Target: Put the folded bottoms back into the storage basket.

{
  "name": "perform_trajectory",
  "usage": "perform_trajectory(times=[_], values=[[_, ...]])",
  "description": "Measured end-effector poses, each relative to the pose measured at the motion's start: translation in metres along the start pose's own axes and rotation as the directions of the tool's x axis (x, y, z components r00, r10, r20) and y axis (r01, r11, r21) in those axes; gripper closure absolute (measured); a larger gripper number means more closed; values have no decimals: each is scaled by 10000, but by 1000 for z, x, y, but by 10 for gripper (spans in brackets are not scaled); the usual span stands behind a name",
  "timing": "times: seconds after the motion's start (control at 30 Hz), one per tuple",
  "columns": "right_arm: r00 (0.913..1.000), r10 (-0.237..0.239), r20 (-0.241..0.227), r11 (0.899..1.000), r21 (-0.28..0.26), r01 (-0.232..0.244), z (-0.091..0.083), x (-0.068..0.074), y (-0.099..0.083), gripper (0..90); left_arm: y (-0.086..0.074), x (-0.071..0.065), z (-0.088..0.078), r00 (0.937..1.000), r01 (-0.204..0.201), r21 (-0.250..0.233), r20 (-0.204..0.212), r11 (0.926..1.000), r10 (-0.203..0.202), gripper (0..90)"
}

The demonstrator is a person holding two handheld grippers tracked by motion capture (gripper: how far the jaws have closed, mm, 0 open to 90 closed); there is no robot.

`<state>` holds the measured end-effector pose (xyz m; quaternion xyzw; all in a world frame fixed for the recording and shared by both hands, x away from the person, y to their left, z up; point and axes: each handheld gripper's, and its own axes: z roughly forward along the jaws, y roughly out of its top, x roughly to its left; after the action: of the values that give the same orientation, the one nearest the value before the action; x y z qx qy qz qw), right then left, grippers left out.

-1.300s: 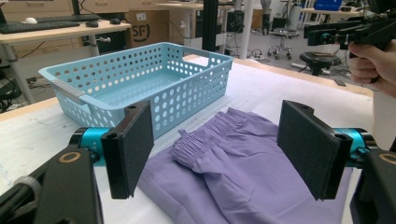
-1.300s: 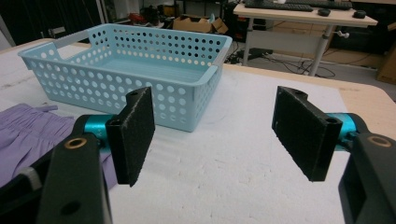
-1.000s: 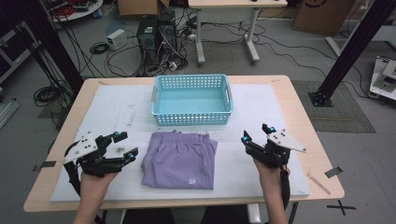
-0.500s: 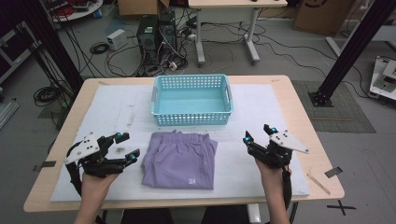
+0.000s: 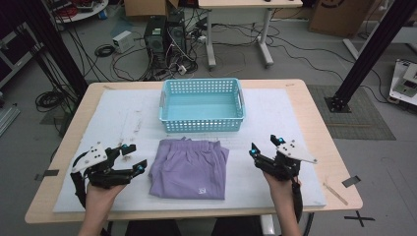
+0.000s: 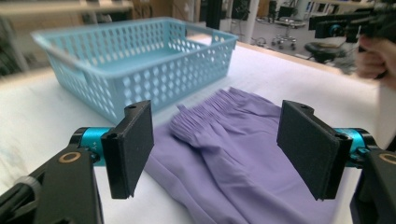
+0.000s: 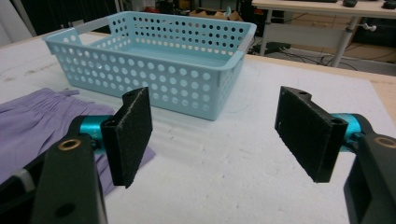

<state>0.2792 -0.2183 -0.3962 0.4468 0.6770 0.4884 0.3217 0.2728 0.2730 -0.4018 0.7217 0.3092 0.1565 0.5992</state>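
Small white label (image 5: 201,190), unreadable, on folded purple garment (image 5: 189,168)

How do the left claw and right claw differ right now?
The left claw sits close to the folded purple fabric garment, aimed at it; the right claw is farther off over bare white mat, aimed towards the light blue perforated plastic basket. Both are open, holding nothing.
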Motion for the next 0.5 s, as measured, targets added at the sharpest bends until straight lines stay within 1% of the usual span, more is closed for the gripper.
perform_trajectory(times=[0.07,0.1,0.17,0.23,0.27,0.3,0.33,0.37,0.4,0.43,0.47,0.5], values=[[9999,-153,-30,9999,-54,153,-1,5,-3,276,-1,1,0,10000,75,25,60,10000,-75,272],[9999,-153,-30,9999,-54,153,-1,5,-3,276,-2,2,1,9999,125,40,104,9999,-125,272],[9992,-314,-249,9995,53,316,0,12,-8,275,-4,3,3,9998,140,314,99,9994,-143,272],[9989,-330,-329,9994,92,333,0,15,-9,275,-6,4,6,9997,227,572,102,9981,-233,272],[9982,-479,-359,9988,126,484,0,17,-11,275,-7,4,9,9994,305,777,150,9965,-318,272],[9971,-619,-435,9976,268,631,1,21,-13,275,-7,4,10,9991,365,860,205,9956,-383,272],[9968,-639,-489,9974,295,654,2,22,-14,276,-9,5,13,9984,435,1035,316,9937,-470,272],[9948,-329,-963,9972,633,391,4,26,-17,282,-9,4,15,9977,544,1139,343,9920,-586,272],[9931,-148,-1161,9963,822,245,6,28,-18,283,-11,4,19,9963,762,1470,281,9862,-812,272],[9931,-148,-1161,9963,822,245,6,28,-18,283,-11,4,19,9963,762,1470,281,9862,-812,272],[9916,7,-1291,9948,1012,125,7,30,-19,284,-13,4,21,9949,941,1588,205,9828,-986,272],[9898,148,-1420,9919,1268,33,9,33,-20,284,-14,4,24,9920,1228,1627,93,9790,-1260,272]])
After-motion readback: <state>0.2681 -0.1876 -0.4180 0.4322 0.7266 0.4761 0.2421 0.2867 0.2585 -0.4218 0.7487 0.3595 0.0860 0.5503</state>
